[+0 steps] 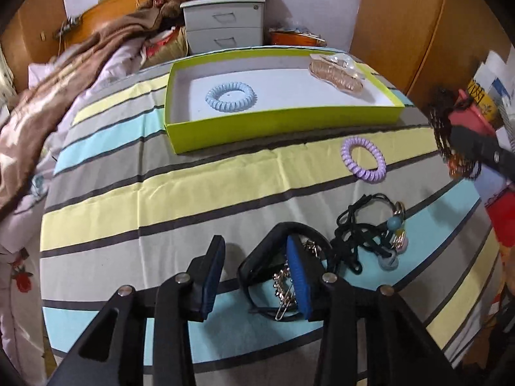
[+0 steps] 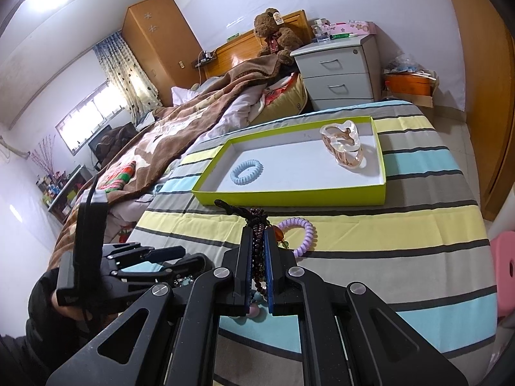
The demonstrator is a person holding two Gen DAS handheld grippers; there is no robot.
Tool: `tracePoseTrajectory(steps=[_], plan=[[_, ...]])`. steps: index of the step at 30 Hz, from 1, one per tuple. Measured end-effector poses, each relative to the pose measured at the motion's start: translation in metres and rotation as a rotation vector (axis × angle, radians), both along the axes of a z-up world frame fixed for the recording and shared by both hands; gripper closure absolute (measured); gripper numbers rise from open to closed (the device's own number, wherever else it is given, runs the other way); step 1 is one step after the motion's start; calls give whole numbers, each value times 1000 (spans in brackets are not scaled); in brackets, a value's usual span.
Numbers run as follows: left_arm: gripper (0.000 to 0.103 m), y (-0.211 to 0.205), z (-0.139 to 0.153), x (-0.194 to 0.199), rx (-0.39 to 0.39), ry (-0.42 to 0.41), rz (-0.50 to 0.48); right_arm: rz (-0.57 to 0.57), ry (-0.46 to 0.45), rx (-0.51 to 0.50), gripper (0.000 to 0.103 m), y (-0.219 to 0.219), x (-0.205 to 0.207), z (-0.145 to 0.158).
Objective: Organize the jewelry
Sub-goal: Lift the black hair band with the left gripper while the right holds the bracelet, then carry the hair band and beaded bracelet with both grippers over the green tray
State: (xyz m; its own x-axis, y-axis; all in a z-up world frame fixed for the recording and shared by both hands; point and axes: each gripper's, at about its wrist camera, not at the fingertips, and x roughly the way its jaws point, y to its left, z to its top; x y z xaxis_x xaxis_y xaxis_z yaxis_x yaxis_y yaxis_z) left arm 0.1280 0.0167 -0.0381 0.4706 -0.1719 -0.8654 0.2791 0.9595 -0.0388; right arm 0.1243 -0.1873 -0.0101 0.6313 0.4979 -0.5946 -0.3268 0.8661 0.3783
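The lime-green shallow cardboard box with a white floor (image 1: pixel 276 135) lies on the striped bed cover in yellow, pale blue and grey (image 1: pixel 161 193), and everything here is placed against it. Inside the box, toward its left half, lies a pale blue spiral coil hair tie (image 1: pixel 229 96); in its far right corner rests a clear peach-tinted plastic hair claw (image 1: pixel 336 72). Just in front of the box's near right corner, on a yellow stripe, lies a lilac spiral coil hair tie (image 1: pixel 363 157). Further from the box, toward the camera, sits a tangle of black elastic hair ties with blue, yellow and grey beads (image 1: pixel 370 234), and beside it a black band with a gold chain and a metal clip (image 1: pixel 283 286). The left tongs (image 1: pixel 256 276) are on the near side of the box, well apart from it, with their jaws apart and nothing pressed between them; the right blue pad (image 1: pixel 297 276) stands over the black band, while the left pad is over bare cover. The right tongs (image 2: pixel 257 257) are closed on a strand of dark purple beads with amber and green stones (image 2: pixel 257 234), held in front of the box's near wall, just beside the lilac tie in the right wrist view. A paper tag on the brown teddy bear (image 2: pixel 276 37) beyond the box is too small to read.
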Motion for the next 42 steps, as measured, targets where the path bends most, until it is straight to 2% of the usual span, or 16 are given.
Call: tracePoseTrajectory(steps=[4, 7, 10, 16, 30, 42], plan=[[76, -7, 1, -1, 11, -5, -42, -6, 6, 4, 97, 0, 2, -1], [90, -10, 2, -4, 9, -17, -32, -7, 7, 7, 97, -1, 2, -2], [90, -8, 5, -9, 15, -41, -15, -12, 5, 9, 97, -3, 2, -1], [90, 4, 23, -23, -25, -107, 37, -10, 3, 12, 97, -4, 0, 0], [90, 10, 57, -32, -49, -164, 52, -12, -38, 5, 97, -1, -10, 27], [90, 14, 103, -1, -61, -247, 61, -25, -96, -29, 97, 2, 9, 63]])
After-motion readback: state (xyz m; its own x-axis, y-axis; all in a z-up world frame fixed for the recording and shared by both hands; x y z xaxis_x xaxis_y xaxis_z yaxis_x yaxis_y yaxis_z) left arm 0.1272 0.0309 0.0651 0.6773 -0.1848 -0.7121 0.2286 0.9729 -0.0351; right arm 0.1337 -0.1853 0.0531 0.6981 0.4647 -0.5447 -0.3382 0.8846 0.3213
